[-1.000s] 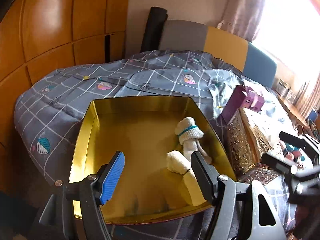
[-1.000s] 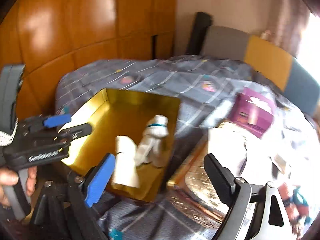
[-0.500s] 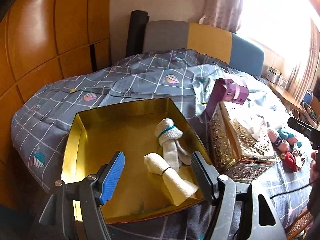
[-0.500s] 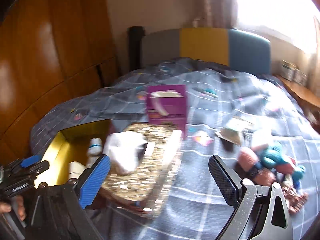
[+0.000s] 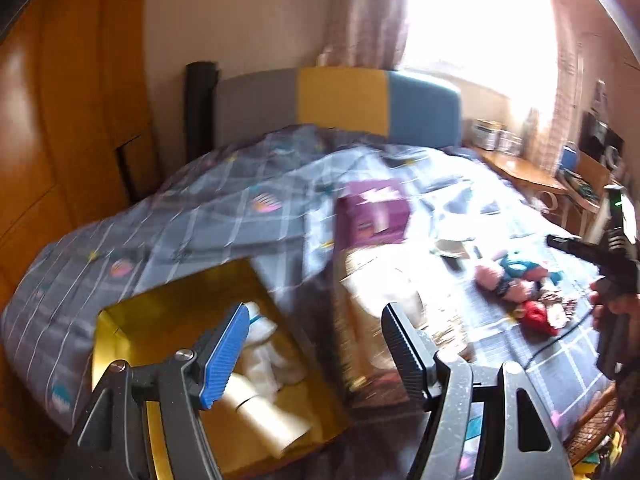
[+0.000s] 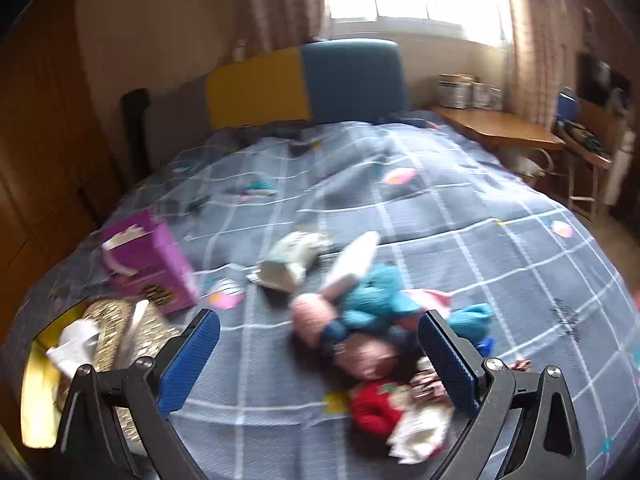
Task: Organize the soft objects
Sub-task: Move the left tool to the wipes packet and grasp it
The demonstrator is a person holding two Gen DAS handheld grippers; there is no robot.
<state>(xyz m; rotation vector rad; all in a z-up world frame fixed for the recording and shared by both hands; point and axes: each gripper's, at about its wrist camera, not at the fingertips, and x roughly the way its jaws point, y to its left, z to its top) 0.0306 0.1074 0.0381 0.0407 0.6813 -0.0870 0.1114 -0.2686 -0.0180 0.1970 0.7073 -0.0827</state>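
A gold tin box (image 5: 120,320) sits on the bed at lower left and holds two rolled white socks (image 5: 264,360). My left gripper (image 5: 316,344) is open and empty above the box's right side. A pile of knitted soft toys, pink, teal and red (image 6: 360,320), lies on the blue checked quilt (image 6: 440,208); it also shows in the left wrist view (image 5: 516,284). My right gripper (image 6: 320,360) is open and empty just in front of that pile. The right gripper's body shows at the right edge of the left wrist view (image 5: 612,256).
An ornate gold tissue box (image 6: 116,332) with white tissue stands beside the tin. A purple carton (image 6: 148,260) stands behind it. A small white-teal packet (image 6: 292,260) lies mid-bed. A wooden bedside table (image 6: 496,128) and the headboard (image 6: 304,80) are at the back.
Both views have swung right, from the gold tin toward the soft toys. My right gripper now faces the toy pile. Both grippers stay open and empty.
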